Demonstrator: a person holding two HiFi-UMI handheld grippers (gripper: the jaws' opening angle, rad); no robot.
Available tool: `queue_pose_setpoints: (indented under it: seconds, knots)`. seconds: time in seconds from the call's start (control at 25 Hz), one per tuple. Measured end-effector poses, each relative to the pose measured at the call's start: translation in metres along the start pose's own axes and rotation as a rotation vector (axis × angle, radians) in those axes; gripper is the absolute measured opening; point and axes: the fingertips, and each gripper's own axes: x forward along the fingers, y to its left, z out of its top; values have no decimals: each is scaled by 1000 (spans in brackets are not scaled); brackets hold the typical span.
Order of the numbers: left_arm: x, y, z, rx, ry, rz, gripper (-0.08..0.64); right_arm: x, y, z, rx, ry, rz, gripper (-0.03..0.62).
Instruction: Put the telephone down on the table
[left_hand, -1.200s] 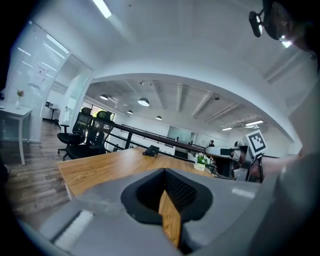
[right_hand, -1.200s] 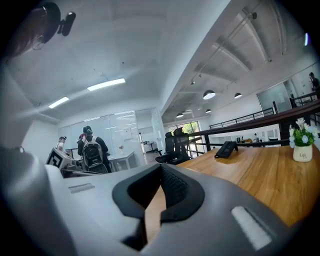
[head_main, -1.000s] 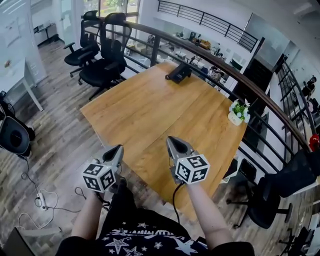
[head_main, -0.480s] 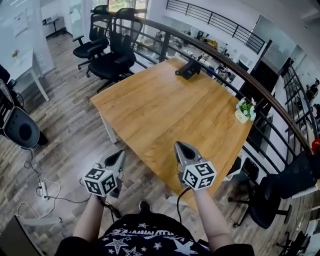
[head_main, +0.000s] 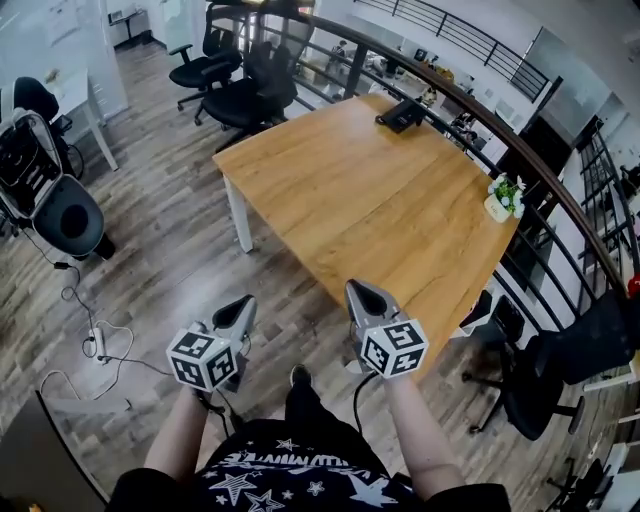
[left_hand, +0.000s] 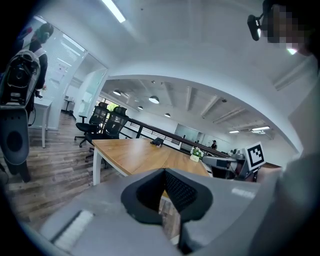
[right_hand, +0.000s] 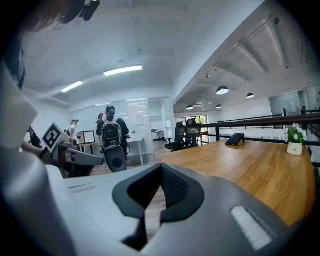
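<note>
At wooden table (head_main: 380, 205) far corner, prob. telephone (head_main: 402, 115); L tool (head_main: 243, 305), R tool (head_main: 354, 291) pressed together.

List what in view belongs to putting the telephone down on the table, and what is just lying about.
Job in hand: telephone, already lying on the wooden table; left gripper and right gripper, both shut and empty.
Lying about: potted plant; office chairs; floor cables.

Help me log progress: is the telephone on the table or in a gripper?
On the table. The telephone lies near the far edge of the table; the left gripper and right gripper are both shut and empty.
</note>
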Motion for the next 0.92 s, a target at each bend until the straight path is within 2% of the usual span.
queue_pose_setpoints:
  seconds: [0.4, 0.56, 0.92]
  knots:
    - [-76, -22, -21, -9, -22, 12, 3, -32, 64, 5, -29, -33, 42, -2]
    - [-98, -30, -27, -9, -34, 12, 3, -42, 79, 11, -11, -58, 56, -2]
    - [-132, -36, -42, 5, -38, 29, 3, -49, 119, 10, -33, -67, 100, -2]
